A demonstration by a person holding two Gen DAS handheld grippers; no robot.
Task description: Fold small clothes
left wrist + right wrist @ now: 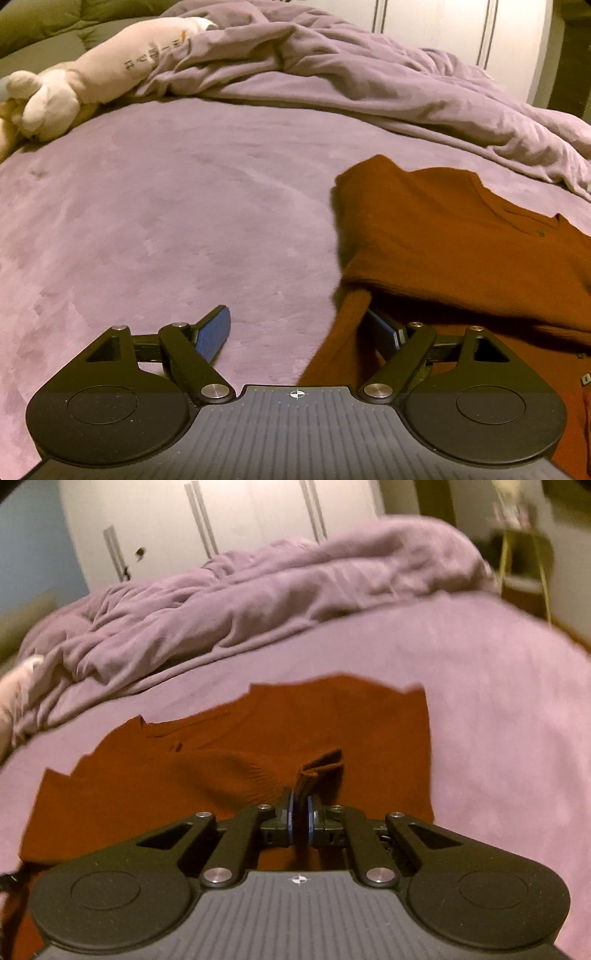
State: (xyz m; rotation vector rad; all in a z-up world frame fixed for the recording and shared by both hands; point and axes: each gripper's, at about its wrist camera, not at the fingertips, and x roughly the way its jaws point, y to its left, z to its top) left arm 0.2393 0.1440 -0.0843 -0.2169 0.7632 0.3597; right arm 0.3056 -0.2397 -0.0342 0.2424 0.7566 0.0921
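A rust-brown knitted sweater (pixel 461 240) lies partly folded on the purple bed cover (pixel 166 221), at the right of the left wrist view. My left gripper (pixel 299 332) stands open low over the cover at the sweater's left edge. One ribbed sleeve (pixel 343 339) runs down just inside its right finger and hides part of that blue pad; nothing is pressed. In the right wrist view the sweater (pixel 332 720) spreads out ahead. My right gripper (pixel 301 816) is shut on a ribbed cuff (pixel 319 770) of it, which sticks up past the pads.
A pale plush toy (pixel 74 85) lies at the far left of the bed. A crumpled purple duvet (pixel 369 85) is heaped along the back. White wardrobe doors (pixel 221 528) stand behind, and a small side table (pixel 524 579) beyond the bed's right edge.
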